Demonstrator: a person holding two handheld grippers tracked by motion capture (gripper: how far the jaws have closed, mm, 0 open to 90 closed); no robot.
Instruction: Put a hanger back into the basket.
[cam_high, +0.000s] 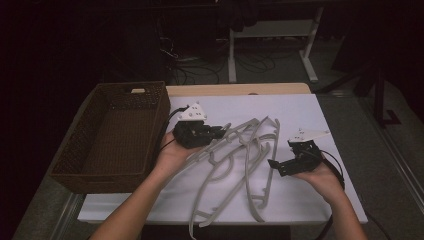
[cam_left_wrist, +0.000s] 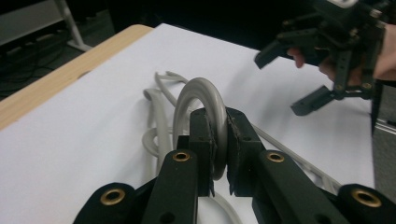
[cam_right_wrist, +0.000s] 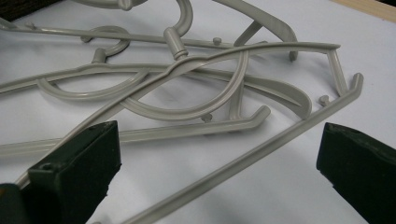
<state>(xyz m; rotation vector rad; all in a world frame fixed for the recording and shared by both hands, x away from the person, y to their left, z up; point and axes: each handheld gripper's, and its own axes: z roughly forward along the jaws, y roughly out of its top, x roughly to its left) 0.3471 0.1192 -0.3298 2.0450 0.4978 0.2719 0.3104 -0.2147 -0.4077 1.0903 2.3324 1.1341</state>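
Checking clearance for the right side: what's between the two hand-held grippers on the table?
High view: the grey hangers lie tangled between the left hand-held gripper, shut on a hanger hook, and the open right hand-held gripper.

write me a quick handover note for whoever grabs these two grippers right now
Left gripper: shut on the hook of one grey hanger, near the basket.
Right gripper: open, holding nothing, beside the hanger pile.
Hangers lie tangled on the white tabletop; the wicker basket at left has no hangers in it.
Done: one hook gripped. Left, probably: pull that hanger free and move the hangers to the basket.
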